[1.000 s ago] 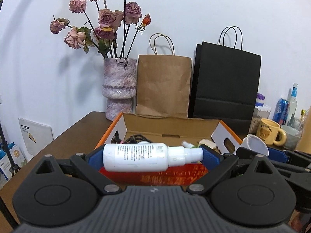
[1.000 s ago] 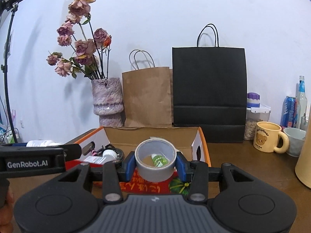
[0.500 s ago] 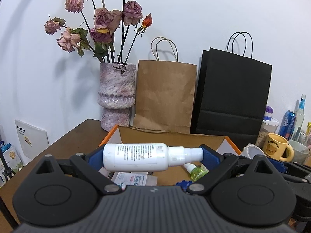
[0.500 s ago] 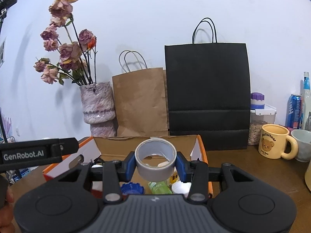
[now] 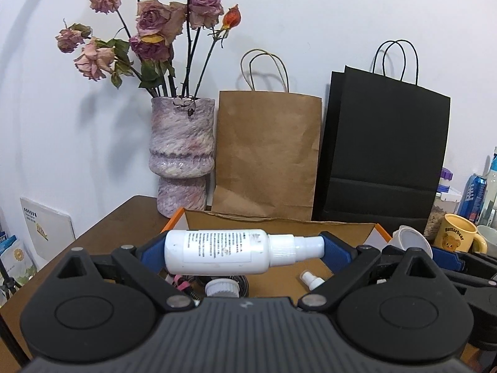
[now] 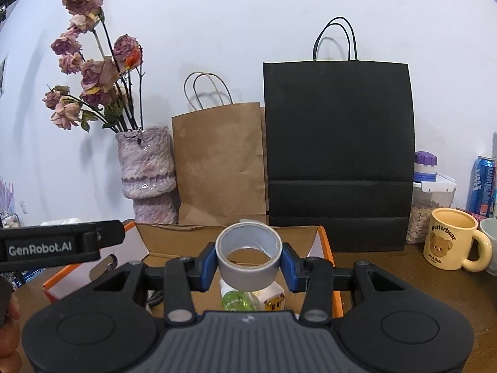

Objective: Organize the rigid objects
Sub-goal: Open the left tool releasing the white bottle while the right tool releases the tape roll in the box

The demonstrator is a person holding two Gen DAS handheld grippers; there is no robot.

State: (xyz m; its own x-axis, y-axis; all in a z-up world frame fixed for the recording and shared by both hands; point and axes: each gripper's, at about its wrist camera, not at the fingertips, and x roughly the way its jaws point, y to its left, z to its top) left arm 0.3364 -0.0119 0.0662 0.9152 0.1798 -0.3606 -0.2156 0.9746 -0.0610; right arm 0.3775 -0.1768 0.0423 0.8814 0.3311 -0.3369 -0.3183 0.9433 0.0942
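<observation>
My left gripper [image 5: 245, 253] is shut on a white spray bottle [image 5: 230, 251], held sideways above an open cardboard box with orange edges [image 5: 279, 222]. My right gripper [image 6: 248, 262] is shut on a roll of grey tape [image 6: 248, 256], held above the same box [image 6: 174, 237] near its right side. Inside the box I see a small white spray cap [image 5: 310, 279], a white lid [image 5: 221, 287], a green bottle [image 6: 234, 300] and a small yellow and white toy [image 6: 271, 300]. The left gripper's body [image 6: 56, 244] shows at the left of the right wrist view.
Behind the box stand a pink vase of dried roses [image 5: 181, 155], a brown paper bag [image 5: 267, 155] and a black paper bag [image 5: 382, 155]. To the right are a yellow bear mug [image 6: 450, 244], a food jar [image 6: 431, 199] and a blue can [image 6: 481, 186]. The table is brown wood [image 5: 102, 236].
Both grippers moved forward over the box with their loads. More of the box's inside shows below each gripper; its red front side has dropped out of view.
</observation>
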